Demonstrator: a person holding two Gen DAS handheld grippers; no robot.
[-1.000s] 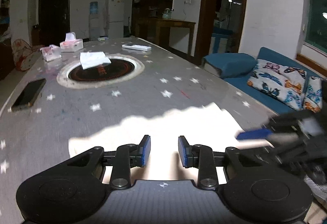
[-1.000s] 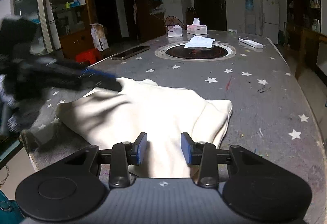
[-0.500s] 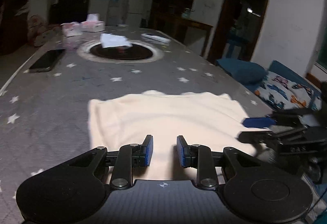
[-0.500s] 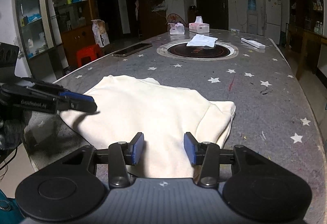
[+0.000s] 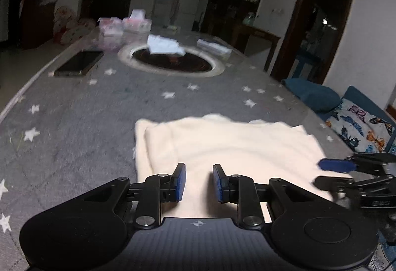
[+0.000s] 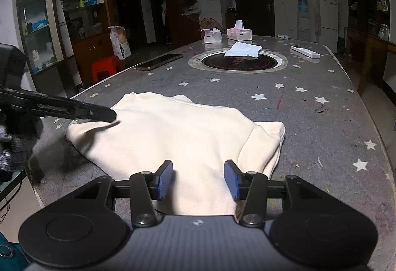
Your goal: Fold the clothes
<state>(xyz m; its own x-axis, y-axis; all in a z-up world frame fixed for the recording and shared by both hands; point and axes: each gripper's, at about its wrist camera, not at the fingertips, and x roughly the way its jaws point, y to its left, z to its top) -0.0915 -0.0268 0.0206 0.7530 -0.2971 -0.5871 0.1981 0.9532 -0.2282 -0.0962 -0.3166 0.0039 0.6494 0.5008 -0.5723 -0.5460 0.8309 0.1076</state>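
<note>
Standing at the far end of the grey star-printed table (image 6: 321, 127), a pink tissue box (image 6: 239, 34) has a white tissue poking out of its top, and a second, paler pack (image 6: 212, 36) sits just beside it (its contents cannot be made out); a crumpled white cloth (image 6: 243, 49) lies on the dark round hob (image 6: 241, 62) set into the tabletop; a phone (image 6: 159, 61) and a white remote (image 6: 305, 51) lie flat near the hob, on opposite sides of it.

Both grippers point forward and downward over the near edge of the table; the left gripper (image 5: 198, 182) hovers over the left side of the garment with a narrow gap between its blue pads, which have just been closing with nothing clamped between them; the right gripper (image 6: 198, 179) stands wider, its jaws having just been opening, and the cloth lies under them rather than pinched; in the right wrist view the left gripper's fingers (image 6: 99, 113) reach in from the left above the garment's edge, casting a shadow on it.

The cream sweatshirt (image 6: 178, 137) lies on the table's near end, folded into a compact, roughly rectangular bundle, with a thick doubled flap along its right side and soft wrinkles across the top.
</note>
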